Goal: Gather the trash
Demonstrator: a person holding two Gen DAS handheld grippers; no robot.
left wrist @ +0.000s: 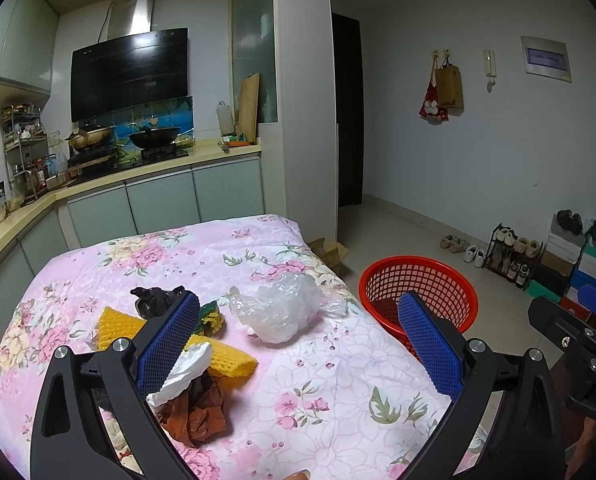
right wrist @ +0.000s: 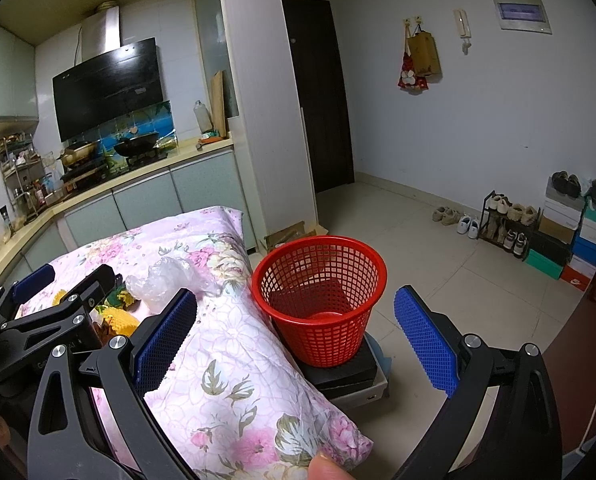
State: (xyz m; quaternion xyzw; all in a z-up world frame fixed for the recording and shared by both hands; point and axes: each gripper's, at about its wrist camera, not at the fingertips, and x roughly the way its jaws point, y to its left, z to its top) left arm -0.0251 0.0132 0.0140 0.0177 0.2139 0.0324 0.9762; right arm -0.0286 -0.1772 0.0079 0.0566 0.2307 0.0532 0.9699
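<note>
The trash lies scattered on a pink floral cloth (left wrist: 338, 380) that covers a raised surface. A crumpled clear plastic bag (left wrist: 281, 312) sits just ahead of the left gripper (left wrist: 298, 344), between its two blue pads. A yellow honeycomb-textured piece (left wrist: 225, 356) lies beside the left pad, with a white tissue (left wrist: 189, 368) and a crumpled brown wrapper (left wrist: 197, 412) touching it on the near side. Beyond that pad are a black crumpled scrap (left wrist: 153, 300) and a small green-and-yellow bit (left wrist: 211, 316).

A red mesh basket (right wrist: 322, 296) stands off the cloth's right edge, ahead of the right gripper (right wrist: 298, 336), on a dark flat box (right wrist: 346, 372) on the tiled floor (right wrist: 438, 248). The basket looks empty apart from its solid red base. The cloth's edge drops away just beside the basket; bare floor stretches beyond it toward a shoe rack (right wrist: 506, 224) by the far wall.

The left gripper hovers over the cloth with its jaws spread wide, holding nothing. The right gripper is held lower and to the right, straddling the cloth's edge and the basket, jaws likewise wide apart and empty. A fingertip (right wrist: 330, 468) shows at the bottom of the right view.
</note>
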